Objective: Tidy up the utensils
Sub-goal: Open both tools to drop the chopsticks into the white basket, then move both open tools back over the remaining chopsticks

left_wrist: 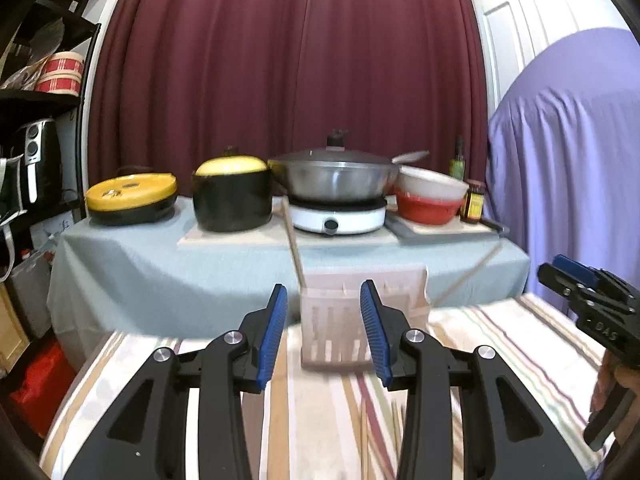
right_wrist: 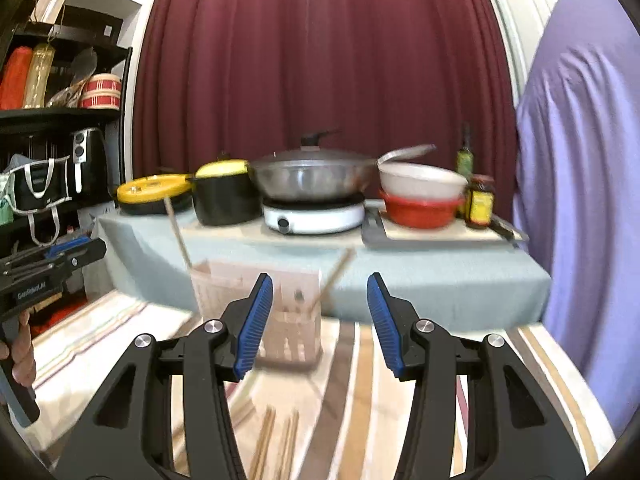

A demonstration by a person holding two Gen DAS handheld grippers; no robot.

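A translucent pinkish utensil holder (left_wrist: 352,320) stands on the striped cloth, with two wooden chopsticks (left_wrist: 294,246) leaning out of it. It also shows in the right wrist view (right_wrist: 288,312). My left gripper (left_wrist: 324,332) is open and empty, its fingers just in front of the holder. My right gripper (right_wrist: 316,320) is open and empty, the holder just beyond its left finger. Several loose wooden chopsticks (right_wrist: 276,444) lie on the cloth below the right gripper. The right gripper shows at the right edge of the left wrist view (left_wrist: 576,276).
A blue-clothed table (left_wrist: 280,264) behind carries a yellow-lidded flat pan (left_wrist: 132,198), a black pot (left_wrist: 232,196), a wok on a white cooker (left_wrist: 336,184), stacked bowls (left_wrist: 430,200) and bottles (left_wrist: 472,200). Black shelves (left_wrist: 36,120) stand left, a purple-draped object (left_wrist: 568,168) right.
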